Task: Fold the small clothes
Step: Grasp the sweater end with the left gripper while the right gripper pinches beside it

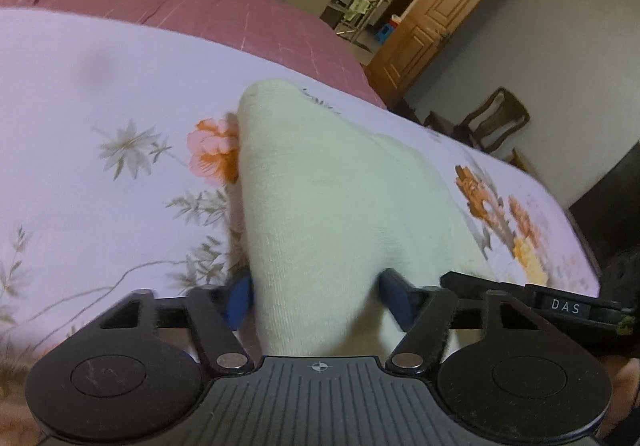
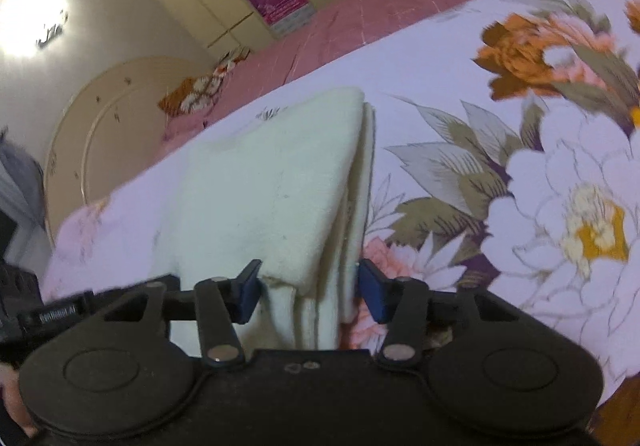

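While the cream garment lies in stacked layers on the floral bedsheet, my left gripper and right gripper clamp its near corners; folding looks mostly done.

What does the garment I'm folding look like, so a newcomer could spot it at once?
Start from the bed with the floral sheet, beyond which lies a pink quilt. On the sheet lies a cream knit garment, folded in layers, its near end between the blue pads of both grippers. It is the only plain, unpatterned cloth among the printed orange and white flowers.
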The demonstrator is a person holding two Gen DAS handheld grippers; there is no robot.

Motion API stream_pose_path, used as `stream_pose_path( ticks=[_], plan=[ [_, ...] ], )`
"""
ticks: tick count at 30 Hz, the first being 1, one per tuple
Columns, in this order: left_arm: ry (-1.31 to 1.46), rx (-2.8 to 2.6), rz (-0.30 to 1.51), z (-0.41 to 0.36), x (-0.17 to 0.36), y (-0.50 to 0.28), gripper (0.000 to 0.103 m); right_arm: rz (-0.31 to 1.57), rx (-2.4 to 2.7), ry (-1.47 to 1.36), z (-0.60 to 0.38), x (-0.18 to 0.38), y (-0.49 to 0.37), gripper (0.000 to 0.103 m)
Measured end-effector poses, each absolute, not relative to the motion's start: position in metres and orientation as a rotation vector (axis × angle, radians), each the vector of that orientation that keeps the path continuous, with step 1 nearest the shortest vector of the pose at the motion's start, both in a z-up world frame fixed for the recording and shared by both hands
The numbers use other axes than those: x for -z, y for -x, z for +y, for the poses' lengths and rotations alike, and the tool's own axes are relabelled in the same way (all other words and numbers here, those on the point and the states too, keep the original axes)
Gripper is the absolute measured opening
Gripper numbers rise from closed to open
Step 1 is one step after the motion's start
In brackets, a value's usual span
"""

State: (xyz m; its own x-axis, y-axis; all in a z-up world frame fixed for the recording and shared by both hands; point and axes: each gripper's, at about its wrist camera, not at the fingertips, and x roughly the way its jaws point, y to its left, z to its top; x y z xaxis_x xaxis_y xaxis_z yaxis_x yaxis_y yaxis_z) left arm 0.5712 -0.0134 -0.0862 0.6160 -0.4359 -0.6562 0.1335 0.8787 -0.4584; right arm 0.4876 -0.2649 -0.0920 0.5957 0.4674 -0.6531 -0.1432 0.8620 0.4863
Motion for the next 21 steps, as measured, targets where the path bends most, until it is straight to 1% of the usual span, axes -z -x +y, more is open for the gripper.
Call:
stream_pose_path(
  ticks=[2,5,6,9,14,21],
  plan=[
    [0.355,0.334,0.839,-0.02,0.083,-0.571,0.048,0.846,-0.348,-0.357,-0.254,0.088,-0.482,0.035],
    [0.265,0.313,0.807,-0.027,0.071,-0.565,0.04,0.801,-0.305,-0.231,-0.232,0.078,-0.471,0.028],
    [0.235,0.306,0.797,-0.03,0.067,-0.563,0.037,0.789,-0.291,-0.195,-0.226,0.076,-0.469,0.028],
    [0.192,0.302,0.781,-0.034,0.057,-0.558,0.035,0.754,-0.256,-0.121,-0.212,0.067,-0.46,0.026],
    [0.149,0.302,0.74,-0.03,0.032,-0.543,0.034,0.712,-0.252,-0.092,-0.203,0.048,-0.451,0.025],
    [0.106,0.252,0.686,0.003,0.0,-0.515,0.034,0.658,-0.301,-0.043,-0.174,0.021,-0.44,0.025]
  ],
)
